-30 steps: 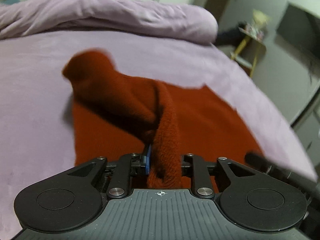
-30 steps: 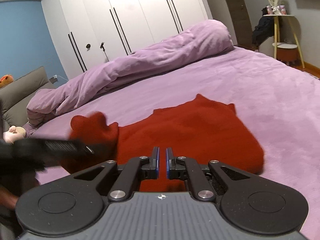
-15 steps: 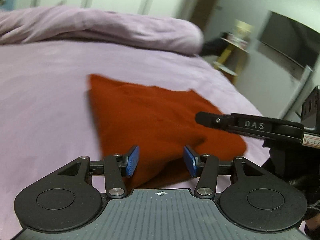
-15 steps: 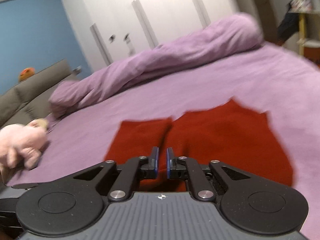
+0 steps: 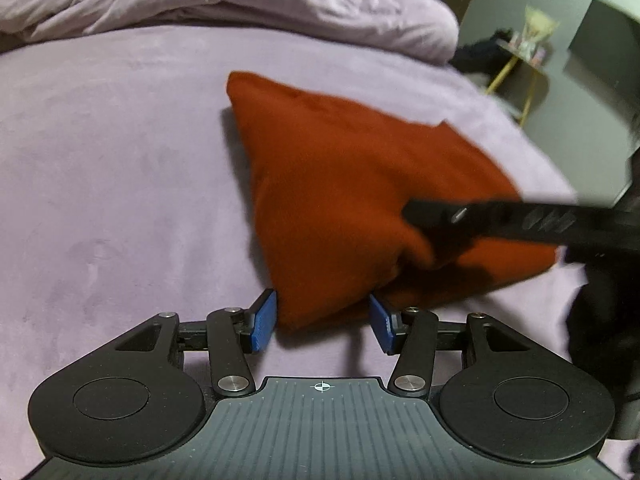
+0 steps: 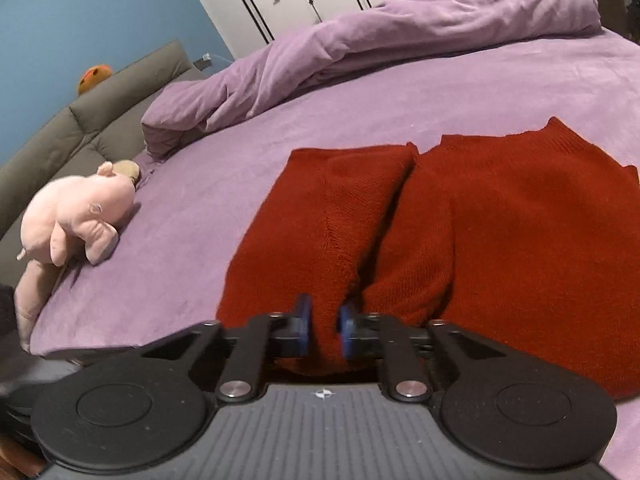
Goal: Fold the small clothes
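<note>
- One red knitted sweater (image 6: 500,216) on the bed.
- One purple duvet (image 6: 400,40), bunched along the far side.
- One pink plush pig (image 6: 76,216).
- One orange soft toy (image 6: 94,78) on the grey headboard (image 6: 80,128).
- Two grippers: left gripper (image 5: 322,322), right gripper (image 6: 324,330).

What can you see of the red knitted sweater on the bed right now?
The rust-red knitted sweater lies on the purple plush bedspread, partly folded: one side panel is turned in over the body, leaving a crease down the middle. The knit looks thick and soft, with a seam line showing. Its near edge bunches between the blue pads of the right hand-held gripper, whose jaws are closing on it. A near corner sits between the open pads of the left hand-held gripper.
</note>
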`<action>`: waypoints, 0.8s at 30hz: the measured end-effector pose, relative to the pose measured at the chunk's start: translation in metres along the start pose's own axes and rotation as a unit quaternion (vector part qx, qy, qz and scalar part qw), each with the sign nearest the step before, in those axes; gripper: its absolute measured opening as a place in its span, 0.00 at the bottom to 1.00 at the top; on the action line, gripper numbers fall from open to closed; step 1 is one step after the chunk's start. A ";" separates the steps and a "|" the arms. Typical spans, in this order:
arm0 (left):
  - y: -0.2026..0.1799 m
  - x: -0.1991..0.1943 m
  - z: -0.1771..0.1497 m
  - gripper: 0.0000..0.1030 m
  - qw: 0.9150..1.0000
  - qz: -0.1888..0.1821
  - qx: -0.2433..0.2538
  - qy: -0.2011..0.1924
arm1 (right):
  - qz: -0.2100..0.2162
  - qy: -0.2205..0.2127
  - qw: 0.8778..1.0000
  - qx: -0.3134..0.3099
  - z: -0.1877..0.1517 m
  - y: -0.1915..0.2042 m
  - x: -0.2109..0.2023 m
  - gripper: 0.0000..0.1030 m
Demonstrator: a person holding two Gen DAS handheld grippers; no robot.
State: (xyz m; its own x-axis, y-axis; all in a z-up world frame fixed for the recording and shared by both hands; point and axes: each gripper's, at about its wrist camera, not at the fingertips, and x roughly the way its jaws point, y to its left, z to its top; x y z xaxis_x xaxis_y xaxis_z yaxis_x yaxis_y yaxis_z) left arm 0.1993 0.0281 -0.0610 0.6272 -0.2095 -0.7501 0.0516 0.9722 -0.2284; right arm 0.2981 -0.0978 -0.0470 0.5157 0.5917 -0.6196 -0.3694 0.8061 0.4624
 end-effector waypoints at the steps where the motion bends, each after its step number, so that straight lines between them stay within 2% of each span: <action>1: 0.000 0.001 0.000 0.50 1.000 0.007 -0.001 -0.002 | 0.003 -0.003 1.000 0.011 0.001 -0.001 -0.002 0.09; 3: 0.003 -0.001 0.000 0.50 1.000 0.009 -0.012 -0.010 | 0.038 -0.016 0.997 0.071 0.003 -0.013 -0.012 0.08; 6: 0.013 -0.006 -0.001 0.51 0.999 0.008 -0.037 -0.016 | 0.093 -0.044 0.977 0.186 -0.003 -0.044 -0.032 0.07; 7: 0.017 -0.006 -0.001 0.52 0.999 0.004 -0.048 -0.014 | 0.092 -0.047 0.973 0.208 -0.007 -0.051 -0.034 0.07; 9: 0.023 -0.004 -0.003 0.52 0.998 -0.008 -0.065 -0.007 | 0.041 -0.044 0.978 0.201 -0.017 -0.057 -0.034 0.07; 11: 0.025 -0.004 -0.005 0.52 0.998 -0.010 -0.068 -0.003 | 0.008 -0.010 0.978 0.209 -0.028 -0.064 -0.023 0.07; 15: 0.026 -0.018 -0.001 0.50 0.997 -0.016 -0.079 -0.001 | -0.005 0.003 0.987 0.163 -0.023 -0.055 -0.019 0.08; 17: 0.027 -0.027 0.003 0.50 0.997 -0.022 -0.076 -0.011 | -0.001 0.005 0.988 0.154 -0.016 -0.055 -0.021 0.13; 20: 0.027 -0.037 0.011 0.50 0.997 -0.015 -0.067 -0.039 | -0.002 -0.018 0.989 0.150 -0.007 -0.058 -0.036 0.26; 22: 0.027 -0.033 0.021 0.50 0.997 -0.007 -0.069 -0.046 | -0.012 -0.034 0.987 0.159 0.002 -0.065 -0.039 0.44; 24: 0.025 -0.025 0.029 0.50 0.996 -0.004 -0.075 -0.052 | -0.015 -0.033 0.983 0.178 0.011 -0.074 -0.032 0.56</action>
State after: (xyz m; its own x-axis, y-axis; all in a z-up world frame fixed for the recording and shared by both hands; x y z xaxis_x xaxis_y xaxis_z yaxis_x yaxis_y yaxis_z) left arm 0.2076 0.0609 -0.0298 0.7054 -0.1969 -0.6809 -0.0549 0.9426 -0.3295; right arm 0.3176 -0.1771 -0.0541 0.5764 0.5562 -0.5987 -0.0654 0.7617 0.6446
